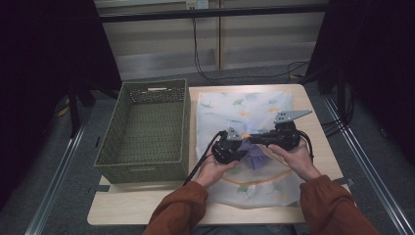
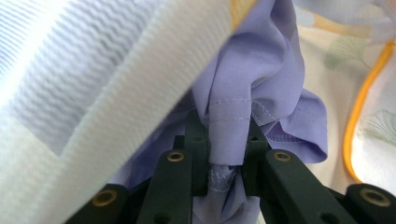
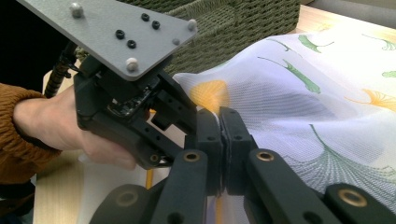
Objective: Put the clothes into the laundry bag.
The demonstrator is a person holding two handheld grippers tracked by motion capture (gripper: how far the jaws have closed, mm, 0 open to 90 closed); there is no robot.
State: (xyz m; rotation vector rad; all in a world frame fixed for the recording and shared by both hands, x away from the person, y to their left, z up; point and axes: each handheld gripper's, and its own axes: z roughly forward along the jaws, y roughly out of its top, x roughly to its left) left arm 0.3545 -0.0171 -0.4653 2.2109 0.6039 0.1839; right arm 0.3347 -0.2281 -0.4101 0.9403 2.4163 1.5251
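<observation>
A white mesh bag (image 1: 244, 110) printed with ginkgo leaves and trimmed in orange lies flat on the table. A bunched purple cloth (image 1: 255, 155) sits at its middle, partly under the mesh. My left gripper (image 1: 242, 151) is shut on a stitched fold of the purple cloth (image 2: 261, 70), with the bag's white edge band (image 2: 116, 88) lifted above it. My right gripper (image 1: 252, 138) is shut on the mesh bag's edge (image 3: 299, 107), and purple shows through the mesh there. The right gripper (image 3: 219, 122) meets the left gripper (image 3: 135, 107) nearly tip to tip.
A deep green woven basket (image 1: 182, 122) stands empty on the table's left half, close beside the bag. The wooden table (image 1: 132, 203) has bare strips at the front and right. Cables run along the floor behind the table.
</observation>
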